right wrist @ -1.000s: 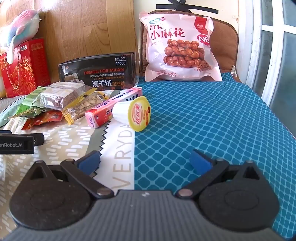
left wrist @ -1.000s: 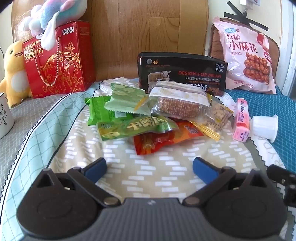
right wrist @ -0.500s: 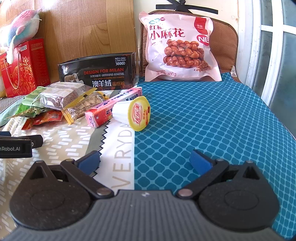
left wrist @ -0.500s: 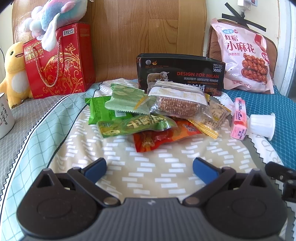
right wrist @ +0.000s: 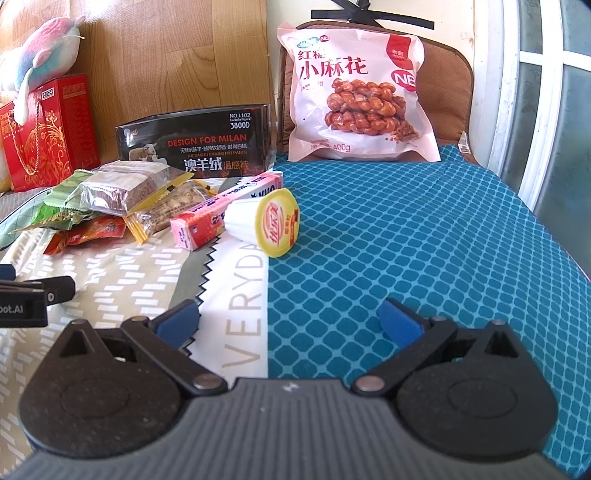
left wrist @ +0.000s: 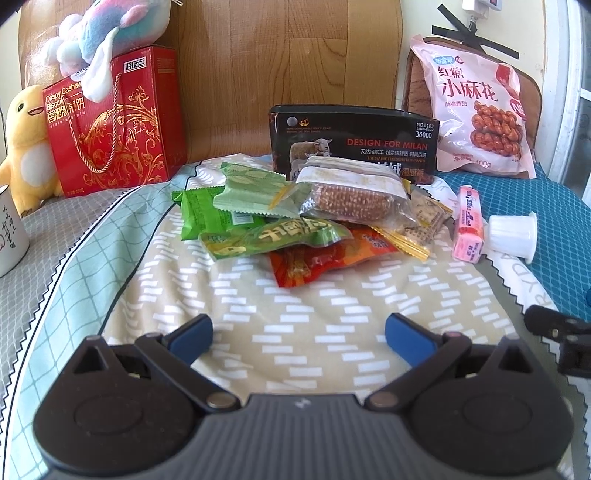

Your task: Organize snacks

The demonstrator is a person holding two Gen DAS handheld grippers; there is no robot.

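1. We see a bed-like surface: a beige cloth with white dashes (left wrist: 295, 306) lies under the left gripper (left wrist: 298, 334); a blue diamond-patterned cloth (right wrist: 406, 251) lies under the right gripper (right wrist: 290, 320); a wooden headboard (left wrist: 288, 55) stands at the back.
2. Ahead and to the left of the left gripper stands a red gift box (left wrist: 110, 125) with a pastel plush toy (left wrist: 114, 26) on top; a yellow plush duck (left wrist: 26, 147) and a white mug (left wrist: 9, 236) sit at the far left edge.
3. Straight ahead of the left gripper lies the heap of snack packets (left wrist: 295, 221); green wrappers, a clear pack holding a brown grain bar and an orange-red packet overlap one another; behind the heap stands a black box (left wrist: 354, 144).
4. Ahead and to the left of the right gripper lie a pink stick box (right wrist: 225, 210) and a white jelly cup (right wrist: 266, 225) on its side, yellow lid toward us; they seem to touch, though we cannot be certain.
5. A large pink bag of fried twists (right wrist: 358, 96) leans upright against a brown cushion (right wrist: 447, 81) well ahead of the right gripper.
6. Both grippers hover low over the cloth with blue-tipped fingers spread wide and nothing between them; each one's black body shows at the edge of the other's view.
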